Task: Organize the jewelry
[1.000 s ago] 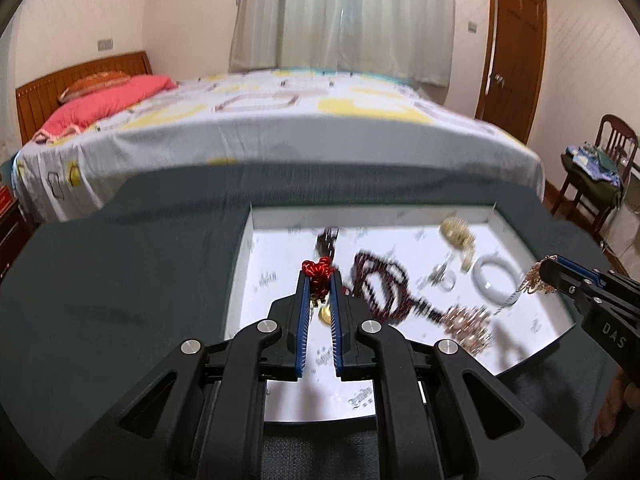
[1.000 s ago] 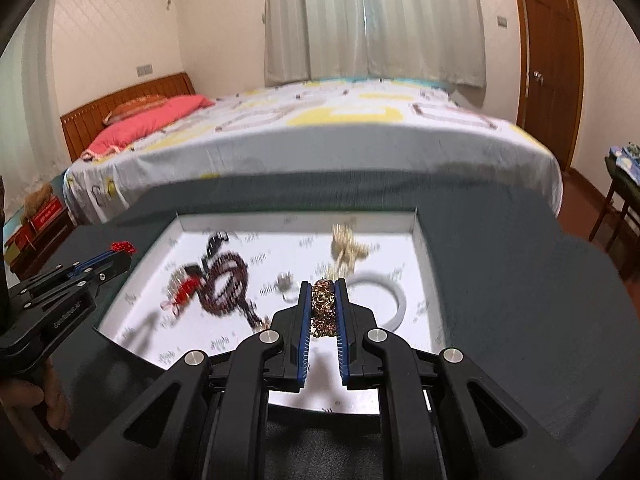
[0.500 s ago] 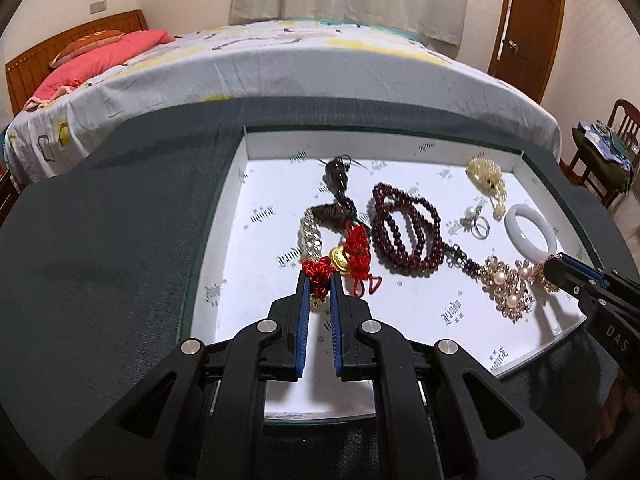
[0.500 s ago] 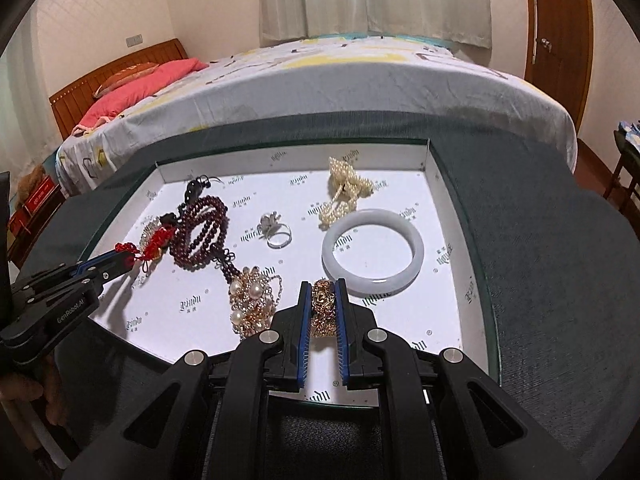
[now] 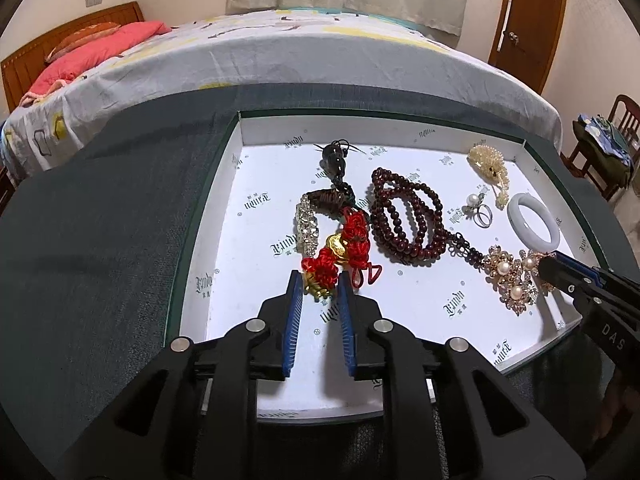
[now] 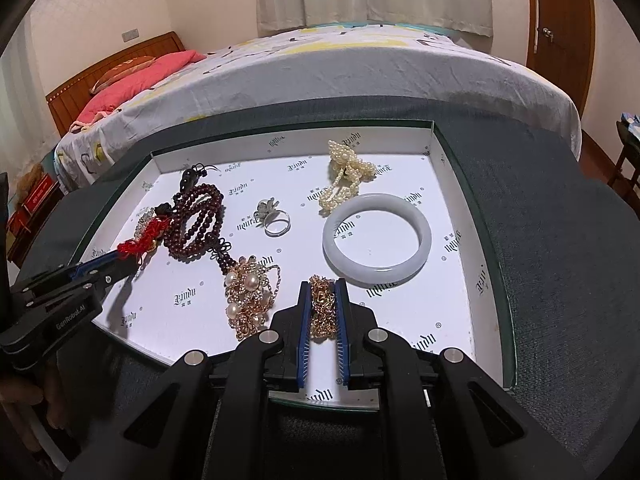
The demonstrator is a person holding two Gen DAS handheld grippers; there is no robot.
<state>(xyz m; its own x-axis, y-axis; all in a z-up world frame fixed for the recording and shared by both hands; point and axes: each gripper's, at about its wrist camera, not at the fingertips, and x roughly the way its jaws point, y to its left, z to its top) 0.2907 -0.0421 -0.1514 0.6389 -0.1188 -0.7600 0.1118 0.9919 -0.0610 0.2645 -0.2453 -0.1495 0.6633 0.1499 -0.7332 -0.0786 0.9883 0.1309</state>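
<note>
While left fingers [image 5: 294,312] part, red knot charm [image 5: 344,252] between — right gripper [image 6: 323,312] clamps gold chain [image 6: 322,312].

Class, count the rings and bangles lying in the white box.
2: a silver ring mid-box beside the dark bead necklace, and a white bangle toward the right wall. Smaller ones may hide under the tangled jewelry.

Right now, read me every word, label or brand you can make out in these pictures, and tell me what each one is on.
"GenRobot.AI": side of the left gripper, seen from the right wrist.
"DAS": side of the right gripper, seen from the left wrist; the rest is cut off.
Repeated ornate logo on the white tray lining: too stylised to read surely.
Nothing readable on the jewelry.
</note>
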